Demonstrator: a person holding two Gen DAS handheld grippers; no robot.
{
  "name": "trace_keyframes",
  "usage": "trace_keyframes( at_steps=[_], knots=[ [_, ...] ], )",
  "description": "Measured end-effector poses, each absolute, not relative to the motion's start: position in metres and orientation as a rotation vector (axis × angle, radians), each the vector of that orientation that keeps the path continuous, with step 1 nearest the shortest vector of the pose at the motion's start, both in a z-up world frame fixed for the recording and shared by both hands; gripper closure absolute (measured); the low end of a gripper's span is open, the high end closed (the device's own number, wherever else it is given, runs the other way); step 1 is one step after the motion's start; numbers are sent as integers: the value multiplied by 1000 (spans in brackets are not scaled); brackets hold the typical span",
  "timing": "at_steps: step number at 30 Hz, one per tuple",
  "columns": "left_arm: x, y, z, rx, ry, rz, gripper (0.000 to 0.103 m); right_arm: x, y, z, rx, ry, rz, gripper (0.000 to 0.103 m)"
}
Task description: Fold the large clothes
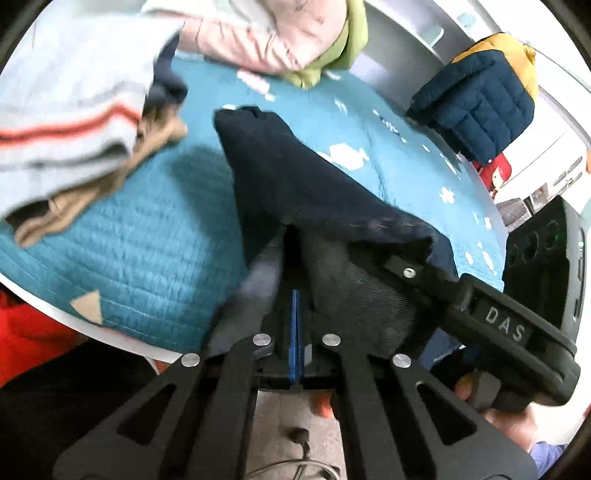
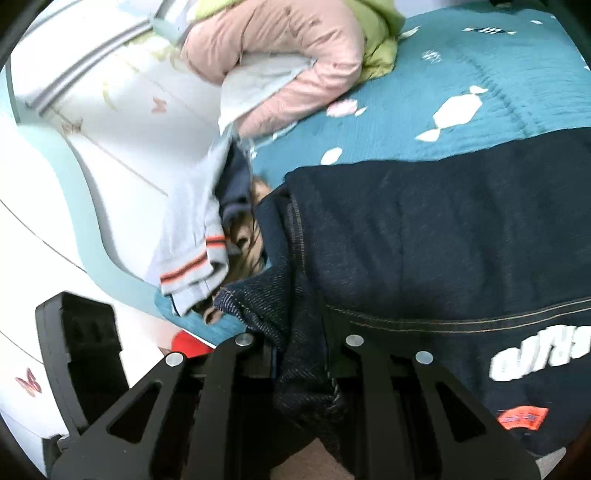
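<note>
A dark navy denim garment [image 2: 424, 229] with orange stitching and white lettering lies spread on the teal quilted bed cover [image 2: 498, 74]. My right gripper [image 2: 299, 332] is shut on its left edge, the cloth bunched between the fingers. In the left wrist view my left gripper [image 1: 291, 240] is shut on a fold of the same dark garment [image 1: 295, 173], lifted above the bed cover [image 1: 147, 236]. The other gripper's black body marked DAS [image 1: 506, 325] lies close at the right, under the cloth's edge.
A pile of folded clothes, light blue with orange stripes [image 1: 70, 110] over tan and navy pieces, sits at the bed's left. A pink padded jacket [image 1: 266, 33] and green garment [image 1: 354, 40] lie at the far side. A navy and yellow puffer jacket [image 1: 480, 107] hangs right.
</note>
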State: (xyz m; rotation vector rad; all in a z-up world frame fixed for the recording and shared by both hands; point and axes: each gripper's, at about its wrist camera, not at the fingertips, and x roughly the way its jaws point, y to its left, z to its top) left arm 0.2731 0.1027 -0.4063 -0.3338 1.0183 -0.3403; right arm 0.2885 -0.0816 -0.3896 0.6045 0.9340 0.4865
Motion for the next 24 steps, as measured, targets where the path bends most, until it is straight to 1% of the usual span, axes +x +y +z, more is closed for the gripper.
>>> trace_keyframes(
  at_steps=[2,4,6,8,10,11,12,13,14,15,16,19,21,22,23,24],
  knots=[
    [272,97,-408,-255,999,-278,103,290,-94,-386,621,926,482,88],
    [280,92,-430,-207,1096,-280,95,291,-99,-387,630,933,488,88],
    [282,85,-446,-149,1117,-266,94,290,-101,-388,634,936,493,88],
    [285,82,-455,-169,1146,-274,90,291,-99,-388,640,940,497,88],
    [285,81,-459,-149,1146,-246,77,290,-99,-387,639,940,505,88],
    [286,78,-459,-134,1146,-236,75,289,-100,-386,636,941,508,88],
    [284,79,-456,-136,1142,-244,70,289,-101,-386,639,945,513,88],
    [281,81,-451,-157,1125,-258,55,288,-102,-386,641,947,516,88],
    [276,85,-446,-178,1101,-261,47,288,-103,-386,643,948,519,88],
    [272,89,-444,-161,1073,-223,30,288,-104,-385,643,950,525,88],
    [271,93,-445,-143,1068,-205,29,289,-106,-385,644,950,528,88],
    [277,100,-449,-178,1064,-172,29,289,-109,-386,655,951,535,88],
    [282,94,-457,-163,1096,-221,30,290,-111,-388,668,953,538,88],
    [291,85,-464,-130,1135,-269,43,289,-111,-388,668,953,539,88],
    [296,76,-470,-96,1160,-305,51,289,-111,-388,665,953,538,88],
    [299,68,-474,-68,1185,-307,80,289,-112,-389,667,954,536,88]
  ],
)
